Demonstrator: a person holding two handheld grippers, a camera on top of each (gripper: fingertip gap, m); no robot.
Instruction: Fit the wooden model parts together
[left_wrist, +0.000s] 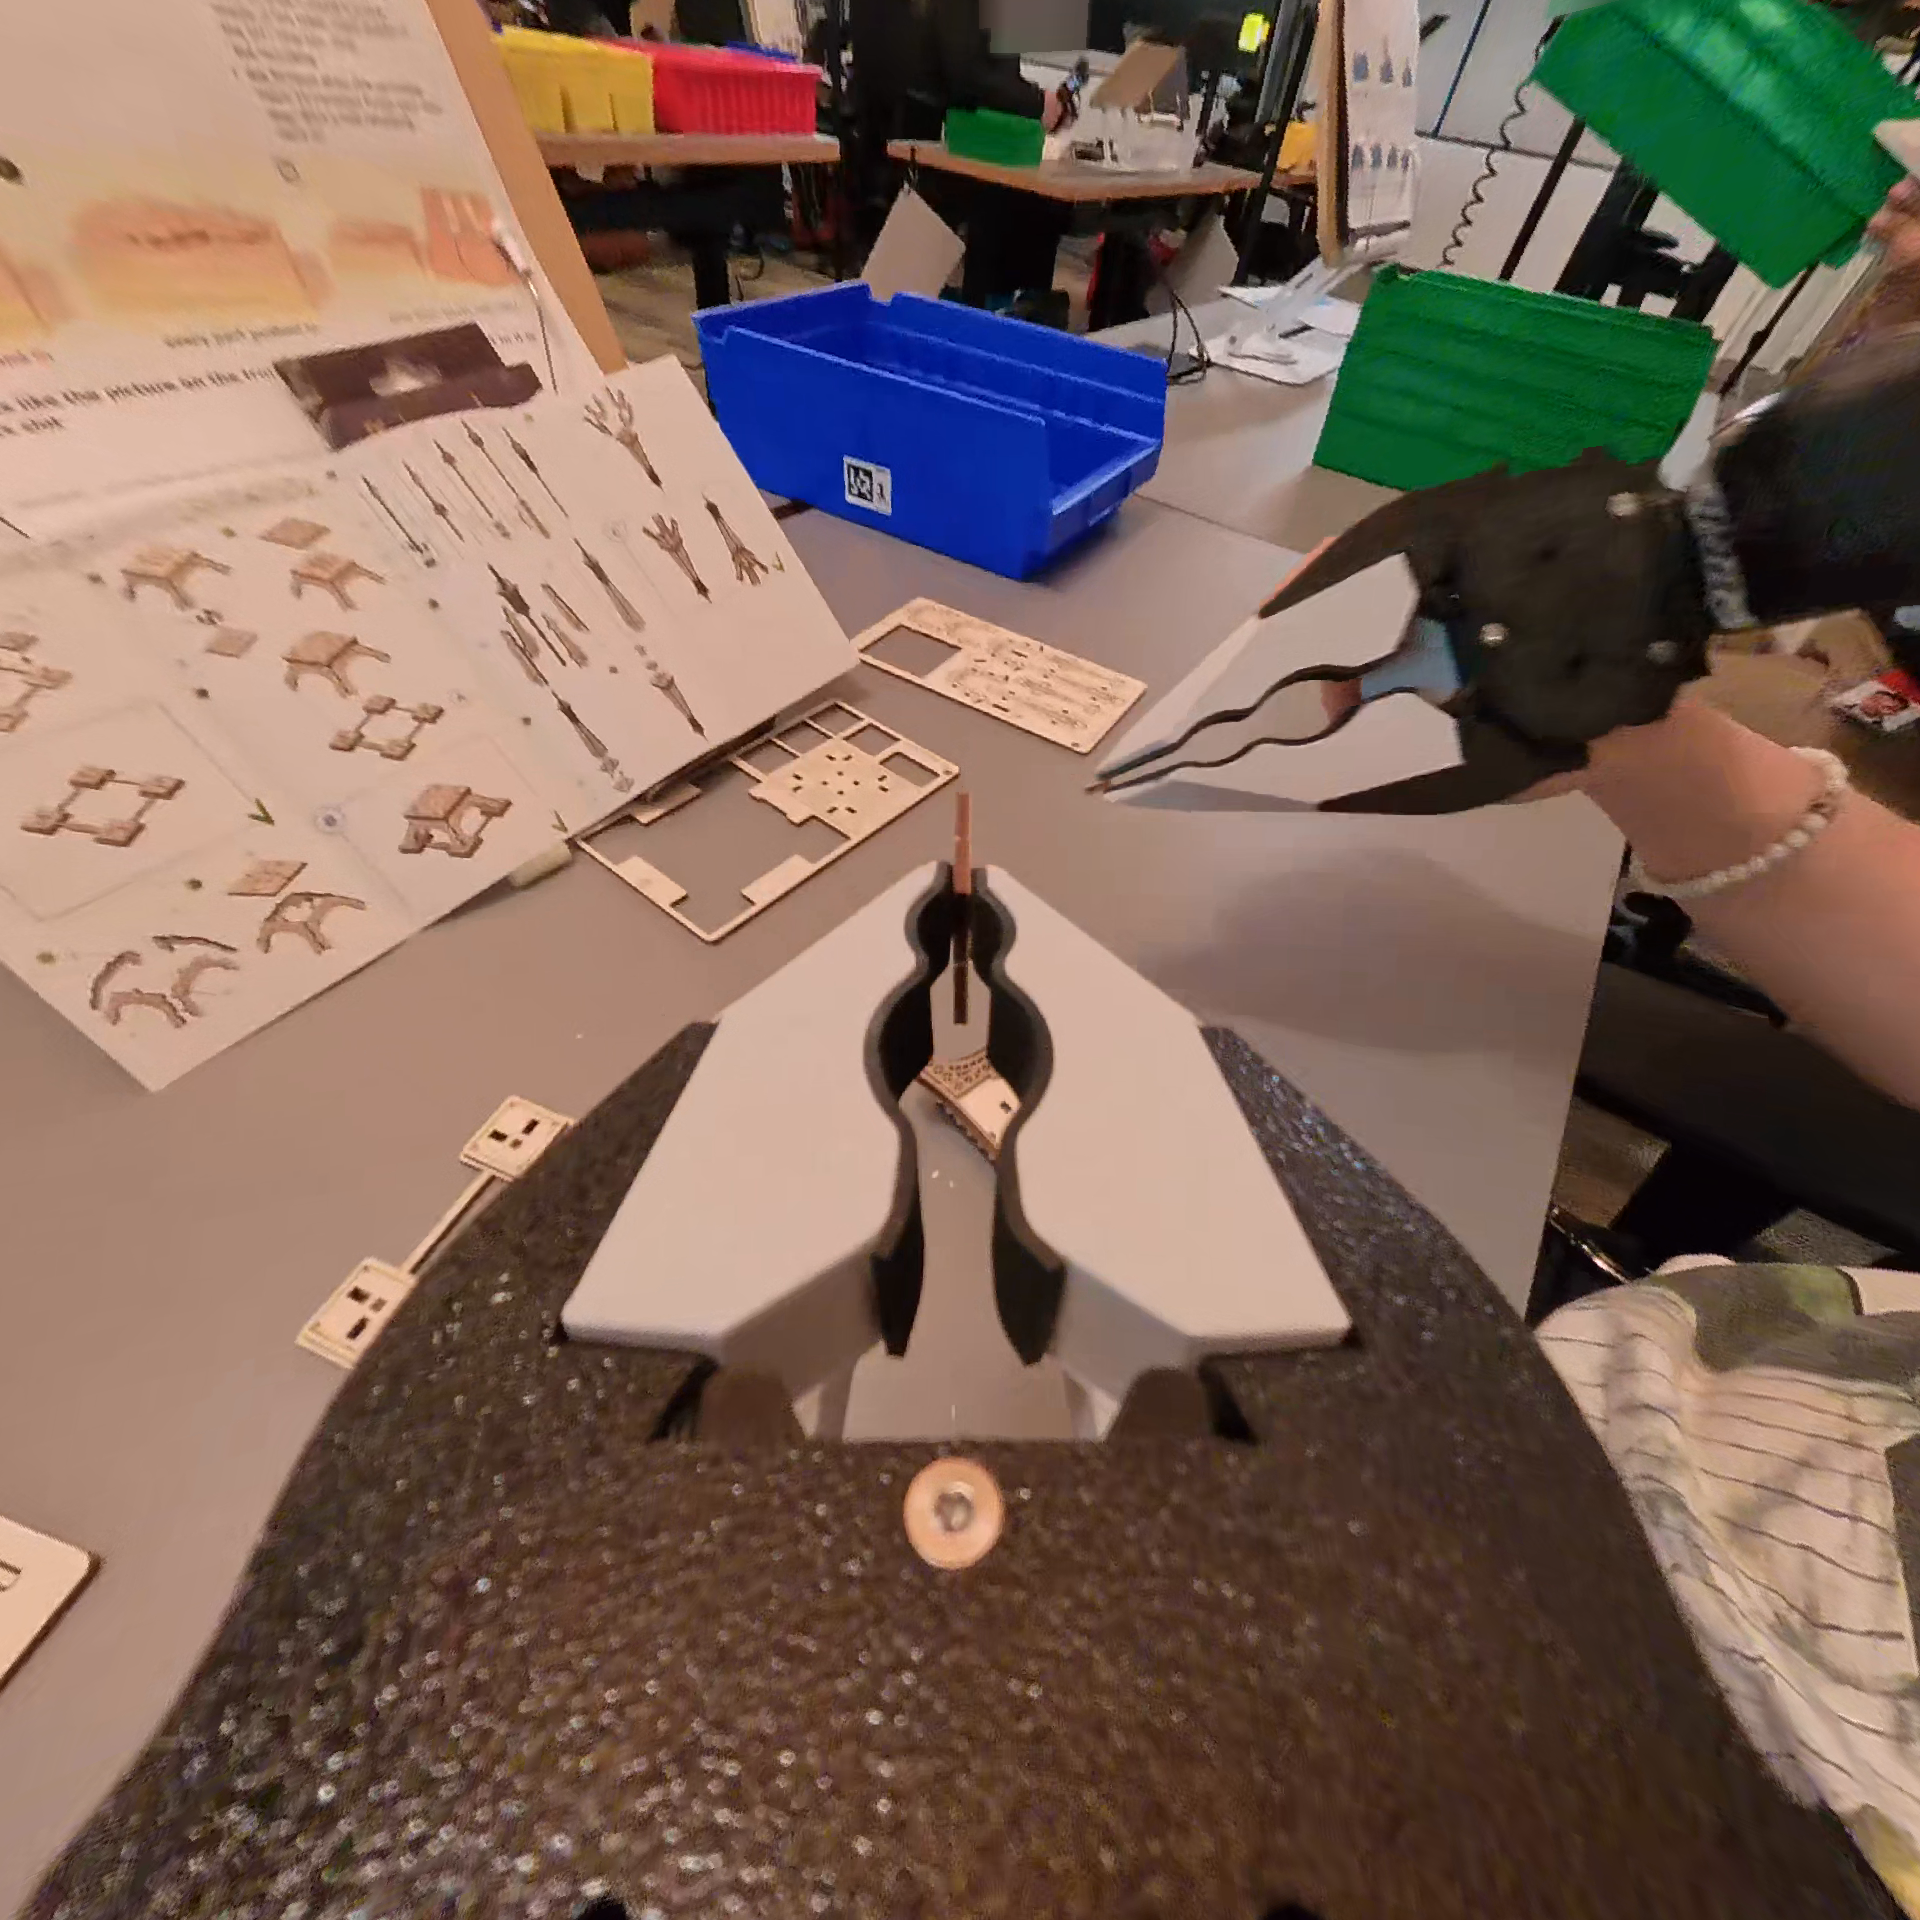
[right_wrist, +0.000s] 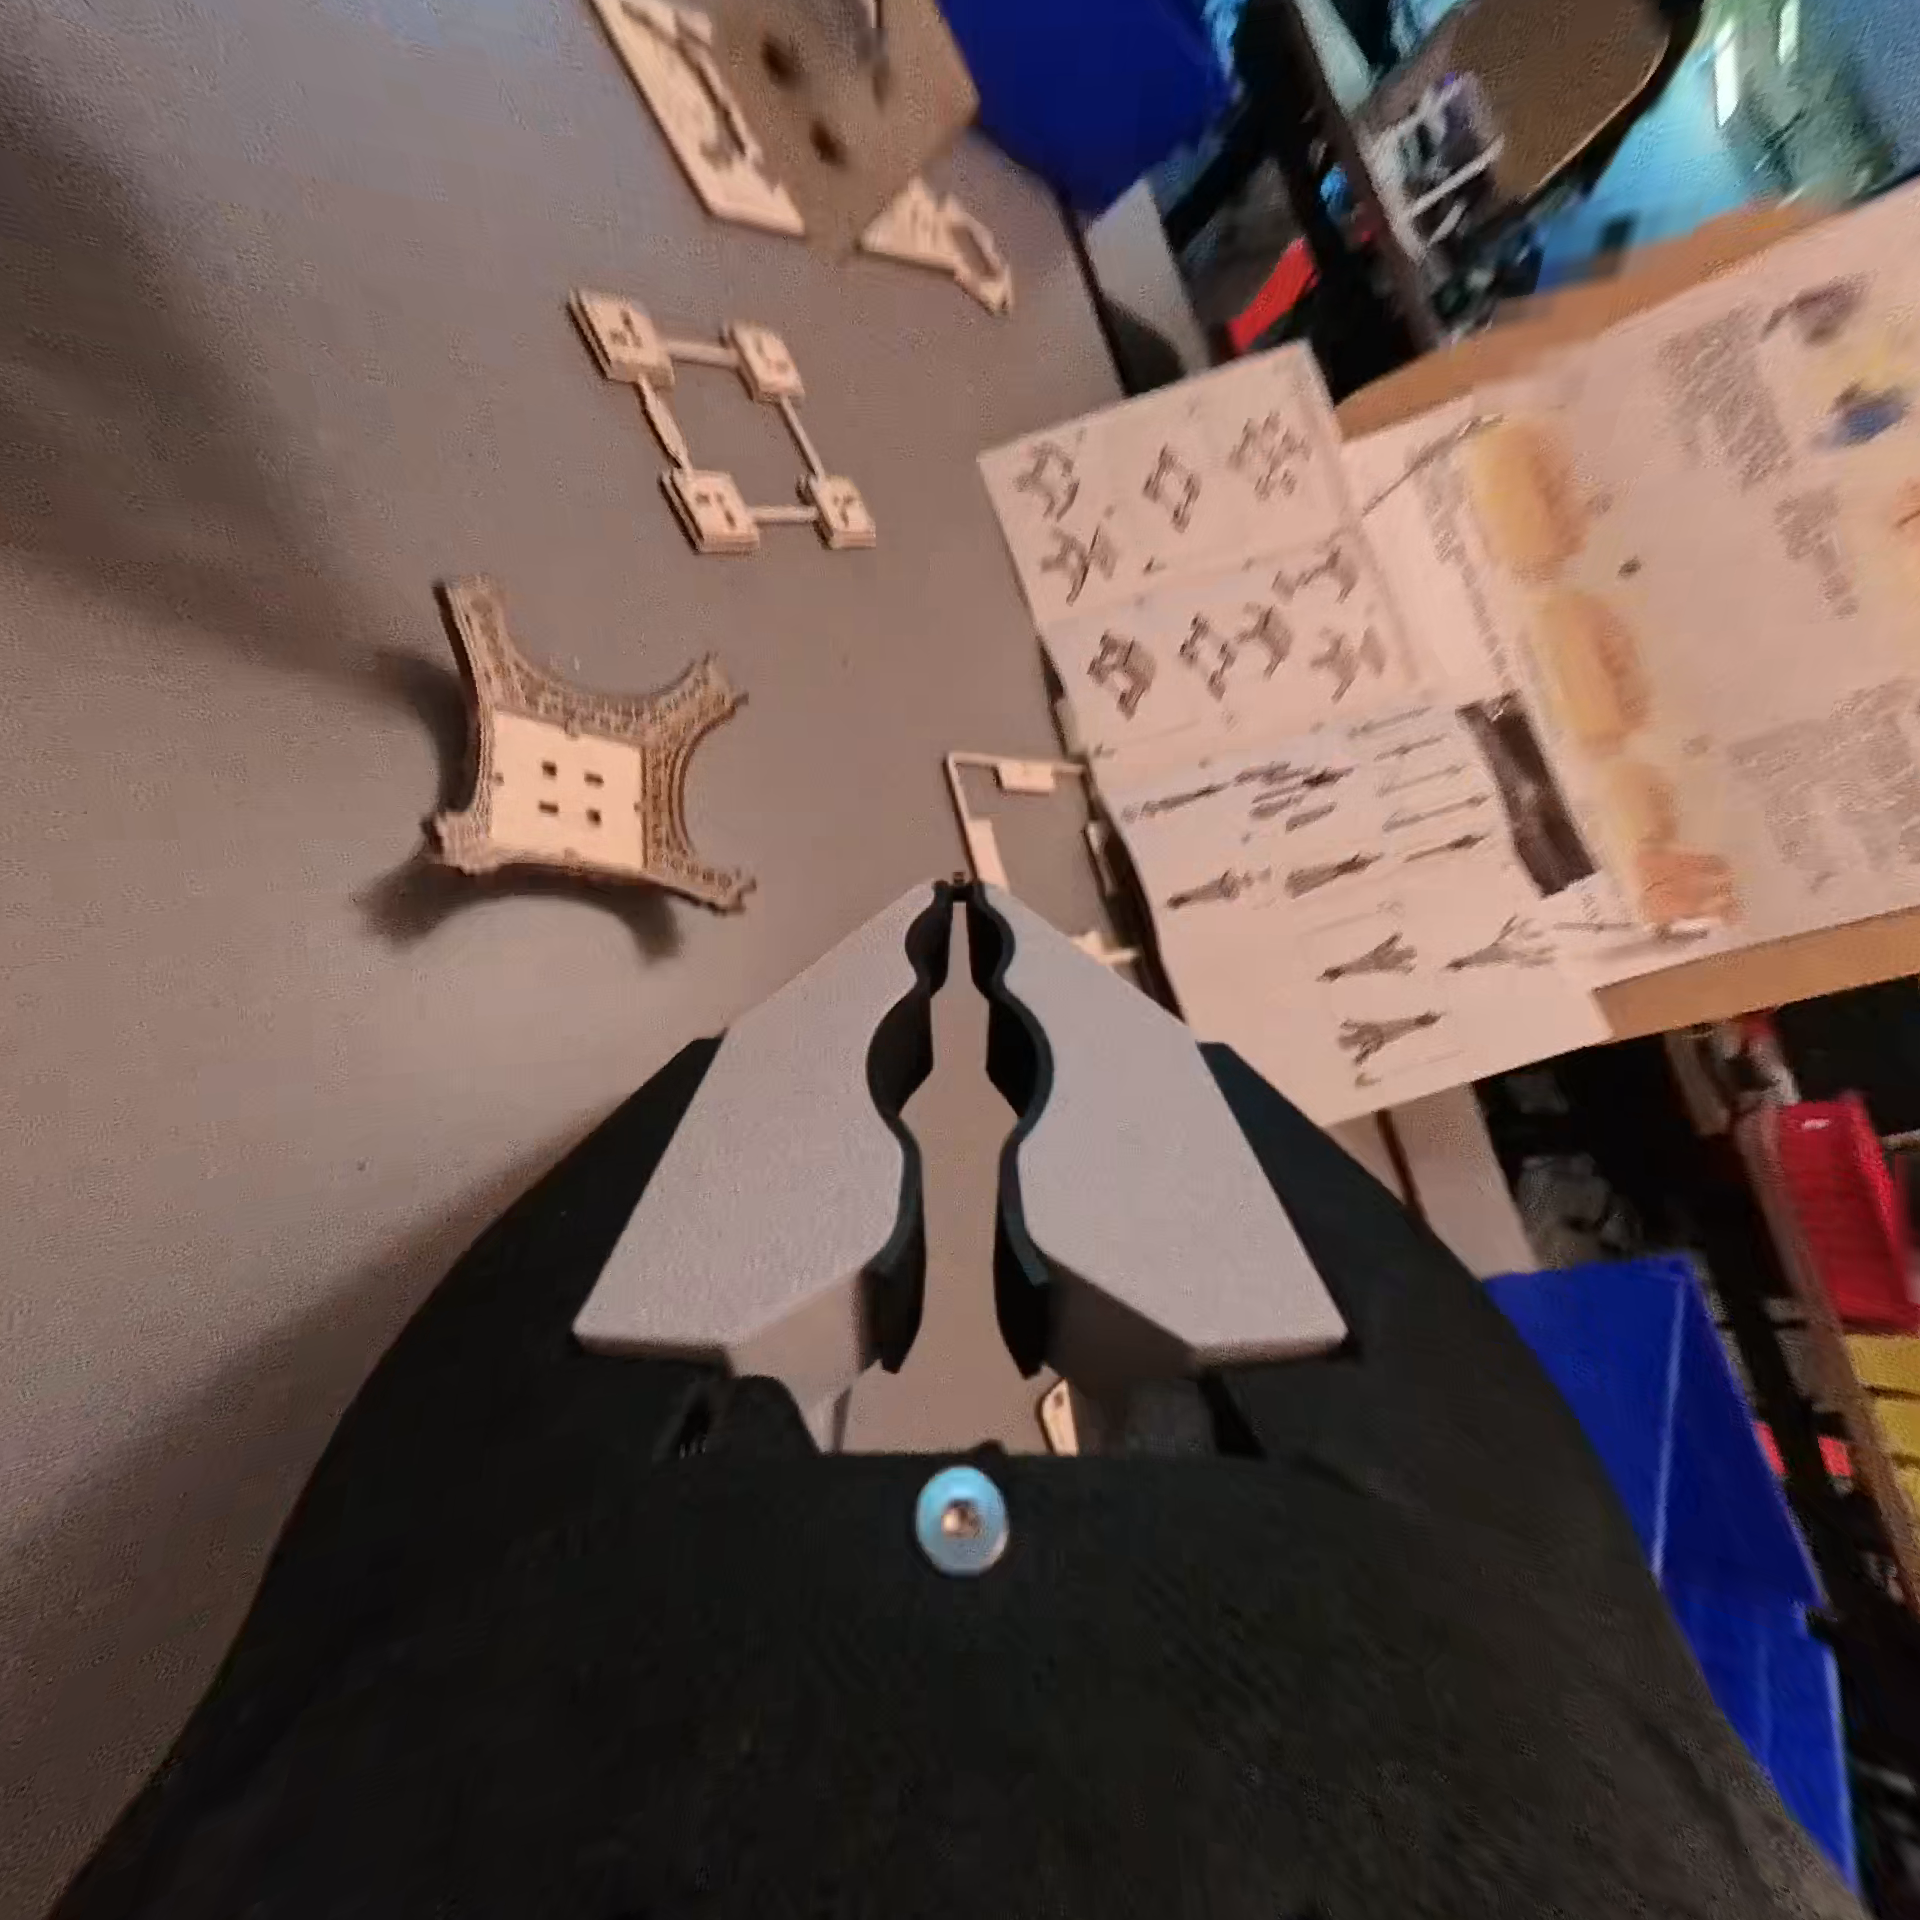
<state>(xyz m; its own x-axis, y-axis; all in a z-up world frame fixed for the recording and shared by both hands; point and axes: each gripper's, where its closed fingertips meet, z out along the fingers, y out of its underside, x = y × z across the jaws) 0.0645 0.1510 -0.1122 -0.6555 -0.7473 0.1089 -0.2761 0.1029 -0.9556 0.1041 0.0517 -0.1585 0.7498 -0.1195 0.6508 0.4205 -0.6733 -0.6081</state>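
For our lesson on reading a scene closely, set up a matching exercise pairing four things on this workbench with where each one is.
Things:
1. thin wooden strip
2. blue bin
3. four-legged wooden base
4. square wooden frame

Places:
A. flat on the table, beyond the legged base
B. standing on the grey table
C. pinched in the left gripper
D. at the table's far edge

Pairs: 1-C, 2-D, 3-B, 4-A

Left tool (left_wrist: 962, 883) hides most of the arched wooden base (left_wrist: 971, 1103). Square frame part (left_wrist: 416, 1236) partly covered. Instruction sheets (right_wrist: 1351, 727) blurred. Right tool (right_wrist: 958, 891): any held item too small to tell.
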